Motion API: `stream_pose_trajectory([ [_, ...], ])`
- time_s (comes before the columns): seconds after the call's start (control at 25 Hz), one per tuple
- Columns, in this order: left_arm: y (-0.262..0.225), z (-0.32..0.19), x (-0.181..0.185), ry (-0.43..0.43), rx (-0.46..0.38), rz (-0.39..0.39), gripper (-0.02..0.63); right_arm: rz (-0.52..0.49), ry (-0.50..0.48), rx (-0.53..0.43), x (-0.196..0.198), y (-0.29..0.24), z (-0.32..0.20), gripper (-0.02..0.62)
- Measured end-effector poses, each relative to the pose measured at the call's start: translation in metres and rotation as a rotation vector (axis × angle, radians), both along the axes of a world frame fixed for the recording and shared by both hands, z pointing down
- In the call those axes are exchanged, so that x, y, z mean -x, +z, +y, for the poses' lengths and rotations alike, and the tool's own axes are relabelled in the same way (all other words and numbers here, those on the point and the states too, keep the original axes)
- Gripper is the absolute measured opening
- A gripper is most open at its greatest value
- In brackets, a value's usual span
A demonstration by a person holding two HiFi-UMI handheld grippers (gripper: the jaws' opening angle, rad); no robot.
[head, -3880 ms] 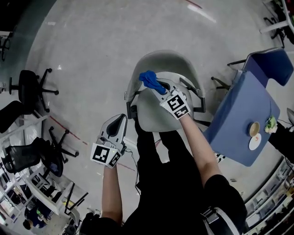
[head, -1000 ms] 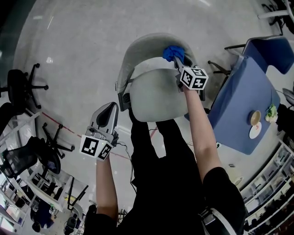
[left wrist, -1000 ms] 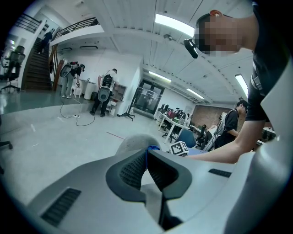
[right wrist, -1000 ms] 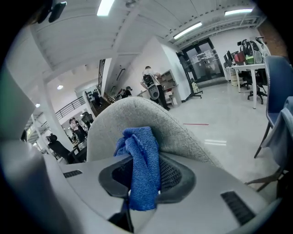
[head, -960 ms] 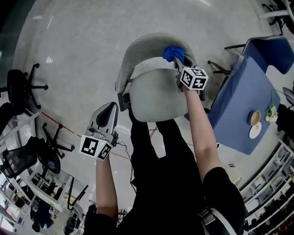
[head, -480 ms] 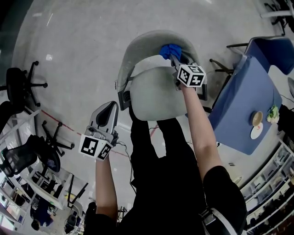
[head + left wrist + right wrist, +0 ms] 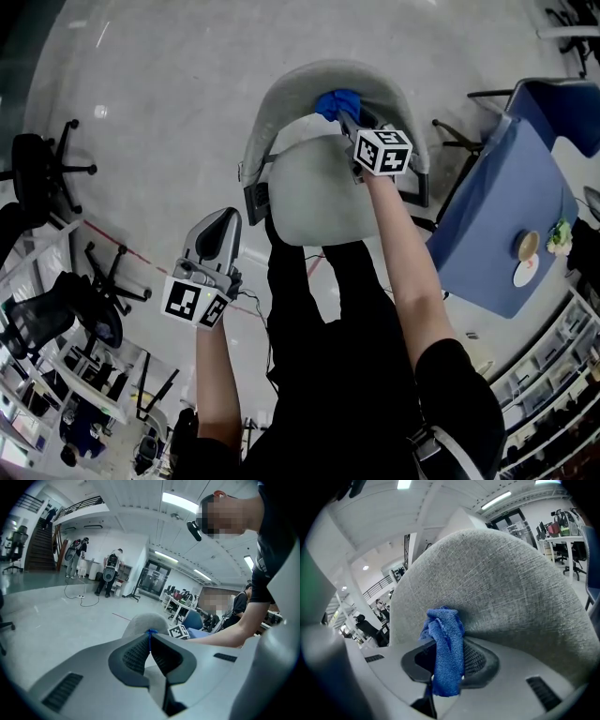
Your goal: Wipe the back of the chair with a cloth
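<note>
1. Pale grey polished floor (image 7: 150,84) spreads under a grey chair (image 7: 314,197); a blue table (image 7: 492,220) stands to its right, black office chairs (image 7: 42,173) at the left
2. Right gripper (image 7: 345,117) reaches over the seat, jaws clamped on a blue cloth (image 7: 336,101)
3. Bunched cloth lies against the inner face of the chair back (image 7: 272,103), about midway across it
4. Left gripper (image 7: 225,220) hangs beside the seat's left front corner, over the floor, jaws closed together on nothing
</note>
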State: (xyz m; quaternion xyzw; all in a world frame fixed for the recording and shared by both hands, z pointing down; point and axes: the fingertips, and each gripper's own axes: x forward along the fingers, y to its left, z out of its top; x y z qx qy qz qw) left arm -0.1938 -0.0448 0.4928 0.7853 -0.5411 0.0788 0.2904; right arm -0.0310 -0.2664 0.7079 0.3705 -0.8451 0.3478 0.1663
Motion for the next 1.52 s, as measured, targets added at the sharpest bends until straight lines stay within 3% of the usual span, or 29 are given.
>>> stream_pose_trajectory([
  [1.08, 0.025, 0.005, 0.015, -0.018, 0.031, 0.002, 0.031, 0.004, -0.212, 0.030, 0.085, 0.026, 0.041, 0.112],
  [1.52, 0.033, 0.001, 0.013, -0.013, 0.044, 0.009, 0.031, 0.123, -0.510, -0.048, 0.128, 0.038, 0.085, 0.112],
])
